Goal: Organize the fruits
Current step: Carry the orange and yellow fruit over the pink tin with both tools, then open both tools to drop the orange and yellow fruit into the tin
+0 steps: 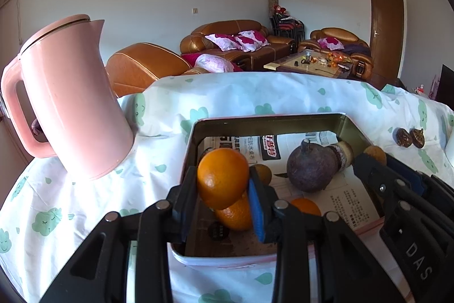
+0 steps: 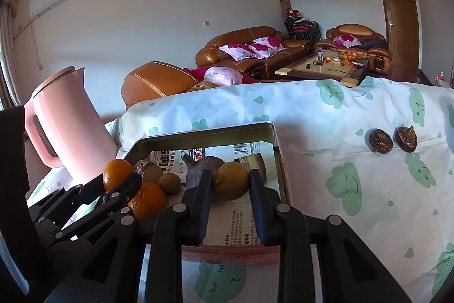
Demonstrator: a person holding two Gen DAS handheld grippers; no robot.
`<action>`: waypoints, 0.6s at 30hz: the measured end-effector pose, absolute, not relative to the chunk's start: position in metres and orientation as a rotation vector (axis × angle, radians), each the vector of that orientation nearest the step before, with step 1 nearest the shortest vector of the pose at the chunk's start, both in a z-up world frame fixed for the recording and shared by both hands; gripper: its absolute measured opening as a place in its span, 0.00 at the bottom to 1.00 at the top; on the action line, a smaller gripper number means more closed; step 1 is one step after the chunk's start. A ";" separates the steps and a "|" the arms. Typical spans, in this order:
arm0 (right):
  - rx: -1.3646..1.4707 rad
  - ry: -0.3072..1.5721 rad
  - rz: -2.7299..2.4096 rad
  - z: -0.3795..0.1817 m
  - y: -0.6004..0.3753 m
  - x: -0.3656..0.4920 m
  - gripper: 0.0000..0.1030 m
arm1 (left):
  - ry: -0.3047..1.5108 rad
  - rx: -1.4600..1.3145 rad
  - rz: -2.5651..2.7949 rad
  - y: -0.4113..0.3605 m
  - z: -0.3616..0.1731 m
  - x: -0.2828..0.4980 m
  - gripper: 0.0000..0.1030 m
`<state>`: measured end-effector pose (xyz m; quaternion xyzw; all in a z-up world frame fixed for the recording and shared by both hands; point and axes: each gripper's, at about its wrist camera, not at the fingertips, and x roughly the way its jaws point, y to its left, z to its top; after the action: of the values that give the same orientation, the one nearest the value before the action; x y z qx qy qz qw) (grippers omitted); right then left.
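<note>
A metal tin (image 1: 272, 121) lined with newspaper sits on the clothed table; it also shows in the right wrist view (image 2: 279, 161). My left gripper (image 1: 224, 181) is shut on an orange (image 1: 222, 178) above the tin's left side. My right gripper (image 2: 231, 181) is shut on a brownish-yellow fruit (image 2: 231, 181) over the tin's right side; it shows in the left wrist view (image 1: 374, 155). In the tin lie more oranges (image 1: 235, 213), a dark purple fruit (image 1: 312, 171) and a small brown fruit (image 2: 169, 183).
A pink kettle (image 1: 71, 98) stands left of the tin. Two dark brown fruit halves (image 2: 393, 140) lie on the cloth to the right. Sofas and a coffee table stand beyond the table's far edge.
</note>
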<state>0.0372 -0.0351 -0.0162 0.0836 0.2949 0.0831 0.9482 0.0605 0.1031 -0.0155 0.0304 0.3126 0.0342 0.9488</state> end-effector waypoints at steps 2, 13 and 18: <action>0.174 0.605 0.183 -0.017 -0.035 0.038 0.28 | 0.637 0.062 0.070 0.103 -0.015 0.061 0.34; 0.185 0.614 0.280 -0.018 -0.027 0.040 0.28 | 0.650 0.056 0.075 0.106 -0.019 0.063 0.34; 0.203 0.591 0.287 -0.014 -0.028 0.037 0.41 | 0.665 0.044 0.082 0.109 -0.020 0.065 0.35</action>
<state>0.0366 -0.0282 -0.0143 0.0994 0.2899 0.1405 0.9415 0.0649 0.1087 -0.0201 0.0216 0.3264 0.0401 0.9441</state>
